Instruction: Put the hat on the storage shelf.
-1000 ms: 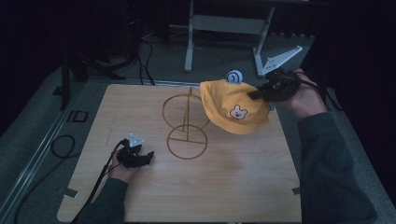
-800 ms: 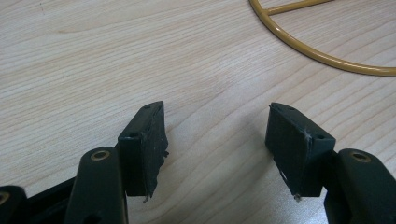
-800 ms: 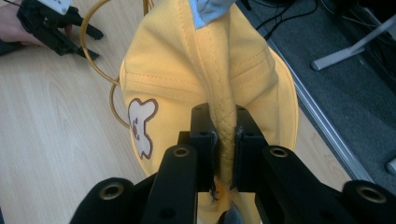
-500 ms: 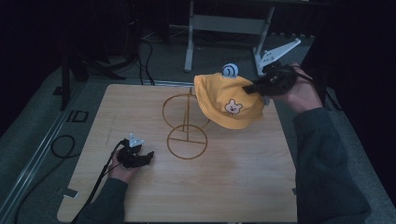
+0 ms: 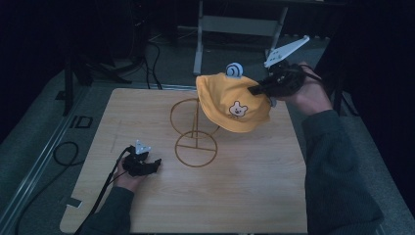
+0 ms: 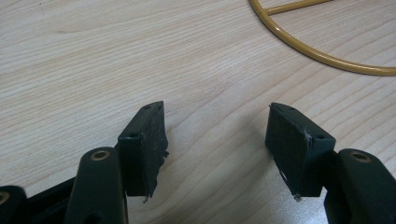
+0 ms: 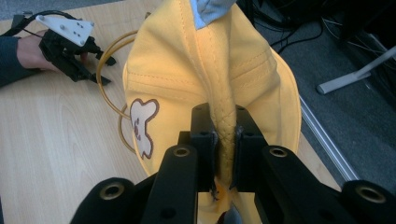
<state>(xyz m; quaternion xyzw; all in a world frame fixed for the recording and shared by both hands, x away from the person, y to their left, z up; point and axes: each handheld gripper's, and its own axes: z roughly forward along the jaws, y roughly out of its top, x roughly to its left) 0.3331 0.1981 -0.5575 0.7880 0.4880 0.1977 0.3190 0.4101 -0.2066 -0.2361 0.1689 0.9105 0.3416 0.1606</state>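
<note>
Since the earlier frames the yellow cap (image 5: 234,102) has drifted left and a bit toward the far edge with the right gripper (image 5: 258,89), so it now hangs closer over the top ring of the wire stand (image 5: 195,131). Left side hasn't budged at all.

Going left to right: the left gripper (image 5: 145,165) sits low on the wooden worktop (image 5: 254,196), near-left, hand wrapped round it and cable trailing off toward the near edge. In its own view the jaws are spread wide with just bare wood grain between them, nothing held, and a curve of the stand's base ring (image 6: 322,51) shows just past them.

Middle of the worktop is that gold wire stand: flat round base ring with a bar across it, an upright post, and a second ring up top.

Then the cap, up in the air over the far-right part of the worktop, overlapping the stand's upper ring from the high view. It's tipped so the little bear patch (image 5: 237,109) faces the near side, and its long axis runs roughly left-right, with the pinched end on the right. A small blue-and-white bit (image 5: 234,69) pokes up at its far side.

The right gripper's jaws are clamped narrow on a stitched fold of the cap's edge (image 7: 223,140), fabric squeezed between them, with the cap stretching away beyond.
</note>
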